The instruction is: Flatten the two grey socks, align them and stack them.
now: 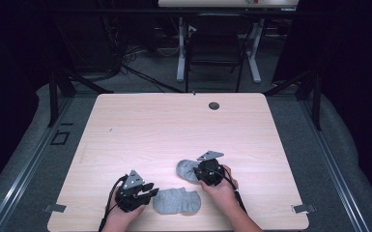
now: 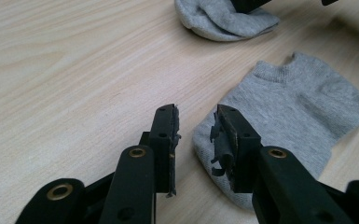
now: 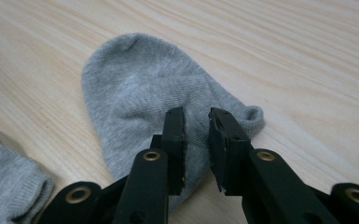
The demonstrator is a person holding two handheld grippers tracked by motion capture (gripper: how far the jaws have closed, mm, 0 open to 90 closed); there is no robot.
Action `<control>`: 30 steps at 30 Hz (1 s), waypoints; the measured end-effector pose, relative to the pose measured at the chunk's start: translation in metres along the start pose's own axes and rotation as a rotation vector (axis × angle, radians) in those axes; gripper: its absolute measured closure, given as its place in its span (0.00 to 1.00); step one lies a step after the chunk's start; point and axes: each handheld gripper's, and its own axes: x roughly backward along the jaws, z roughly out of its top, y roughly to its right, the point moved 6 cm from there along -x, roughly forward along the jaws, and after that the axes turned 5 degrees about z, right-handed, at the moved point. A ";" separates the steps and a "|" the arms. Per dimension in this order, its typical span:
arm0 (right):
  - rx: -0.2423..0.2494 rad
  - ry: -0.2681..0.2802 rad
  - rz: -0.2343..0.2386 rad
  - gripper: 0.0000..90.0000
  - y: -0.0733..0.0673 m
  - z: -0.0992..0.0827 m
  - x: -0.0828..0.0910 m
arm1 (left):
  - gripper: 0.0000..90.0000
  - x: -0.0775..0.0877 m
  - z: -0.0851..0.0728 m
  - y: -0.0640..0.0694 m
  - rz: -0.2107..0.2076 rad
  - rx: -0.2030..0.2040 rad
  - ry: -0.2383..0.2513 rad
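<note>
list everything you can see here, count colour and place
socks: 2, grey, near edge of the table; one lying flat between the hands, one under the right tongs
table: 1, light wood, centre
hole: 1, dark, far side of the tabletop
chair: 1, black, on the floor beyond the table
left tongs: black, jaws apart beside the flat sock
right tongs: black, jaws apart over the other sock
hands: 2, at the near edge

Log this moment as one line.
left hand-held gripper: open at near sock edge | right hand-held gripper: open over far sock | both socks flat on table
</note>
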 end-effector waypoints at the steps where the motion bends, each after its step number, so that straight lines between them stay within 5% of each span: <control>1: 0.010 0.005 0.012 0.86 -0.001 0.000 -0.001 | 0.77 0.000 0.000 0.000 -0.001 0.002 0.000; 5: 0.085 0.004 0.071 0.87 -0.008 0.003 -0.005 | 0.77 0.000 0.001 -0.002 0.003 -0.001 0.000; 19: 0.177 -0.021 0.172 0.88 -0.030 0.013 -0.017 | 0.77 0.000 0.001 -0.009 0.015 0.017 0.008; 24: 0.150 -0.013 0.161 0.84 -0.030 0.016 -0.015 | 0.76 0.001 0.002 -0.011 0.020 0.012 0.012; 27: 0.074 0.028 0.167 0.80 -0.035 0.023 -0.010 | 0.76 0.001 0.002 -0.012 0.024 0.016 0.015; 30: 0.056 0.028 0.166 0.77 -0.040 0.026 -0.010 | 0.76 0.001 0.002 -0.012 0.023 0.018 0.014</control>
